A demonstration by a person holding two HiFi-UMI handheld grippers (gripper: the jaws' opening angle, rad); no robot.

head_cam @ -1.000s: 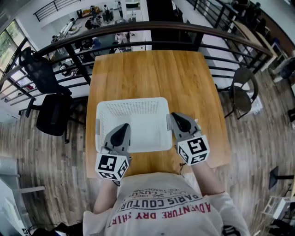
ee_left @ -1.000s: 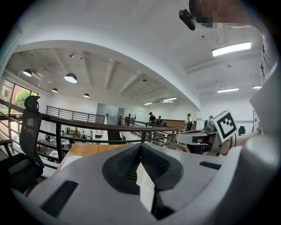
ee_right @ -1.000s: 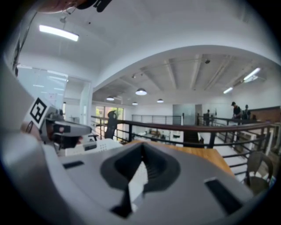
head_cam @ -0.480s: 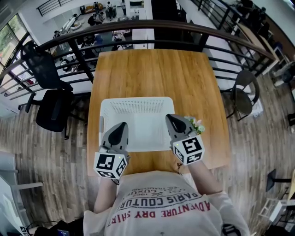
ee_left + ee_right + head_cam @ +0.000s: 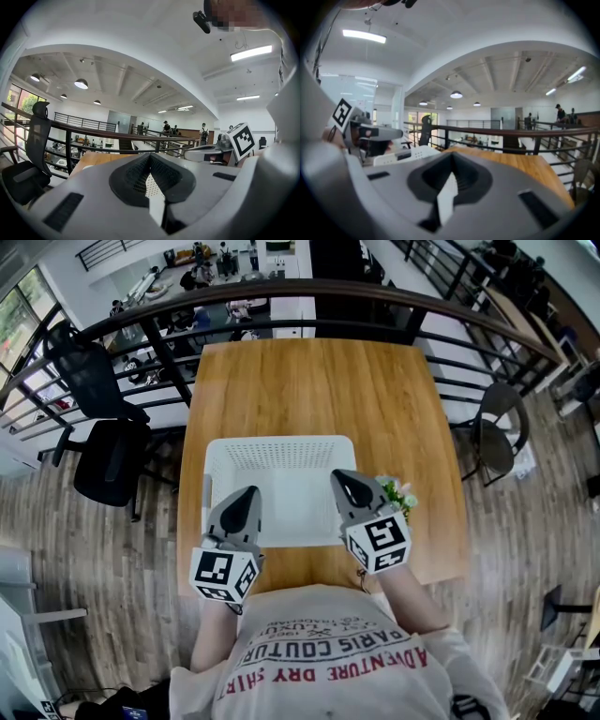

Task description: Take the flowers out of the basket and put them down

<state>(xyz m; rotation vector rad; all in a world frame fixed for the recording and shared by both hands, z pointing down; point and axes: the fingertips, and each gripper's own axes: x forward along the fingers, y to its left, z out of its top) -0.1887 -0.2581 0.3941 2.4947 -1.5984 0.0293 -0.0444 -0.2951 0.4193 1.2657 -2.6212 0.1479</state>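
Flowers (image 5: 398,493) sit by the table's (image 5: 319,390) right edge, just outside the white basket (image 5: 281,457) near the front edge. Right claw (image 5: 339,479) beside them and left claw (image 5: 246,495) are both closed tight, holding nothing.

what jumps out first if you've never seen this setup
A white perforated basket sits near the front of a wooden table. The left gripper and right gripper are poised over its near corners with jaws together. A small sprig of flowers peeks out just right of the basket, beside the right gripper.
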